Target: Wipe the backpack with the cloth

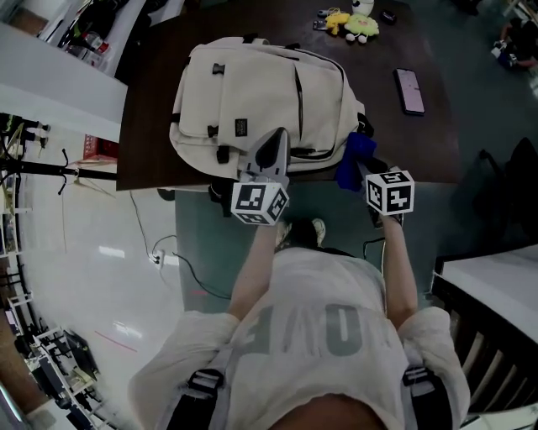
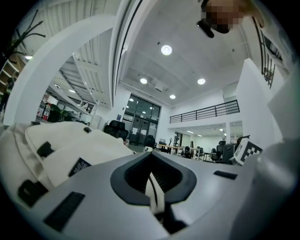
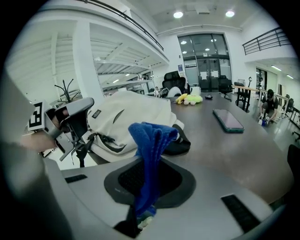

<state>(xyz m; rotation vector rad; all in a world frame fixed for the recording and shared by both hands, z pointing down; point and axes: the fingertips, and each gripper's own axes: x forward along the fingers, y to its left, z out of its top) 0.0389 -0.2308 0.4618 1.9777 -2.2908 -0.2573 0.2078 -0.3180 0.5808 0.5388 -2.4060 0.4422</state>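
Backpack (image 1: 261, 92), cream with black zips and buckles, lies flat on the dark bench (image 1: 420, 143), its lower end at the near edge. A black strap spills off that end by the corner.

The left hand-held gripper (image 1: 273, 143) sits at the backpack's near edge, tips touching the fabric. In the left gripper view its jaws are closed together on a narrow cream strap (image 2: 153, 192) of the backpack's own colour, and the bag's body (image 2: 70, 145) fills the left of that view.

Just beside the backpack's right lower corner hangs the blue cloth (image 1: 353, 159), bunched and drooping past the bench edge. The right hand-held gripper (image 1: 370, 172) has it pinched: in the right gripper view the jaws are clamped on the cloth (image 3: 150, 154), which stands up between them in a folded ridge. The backpack (image 3: 126, 117) lies just behind it.

Further out on the bench, a phone (image 1: 410, 90) lies flat, well apart to the right of the backpack. At the far edge sit yellow and green plush toys (image 1: 353, 23).
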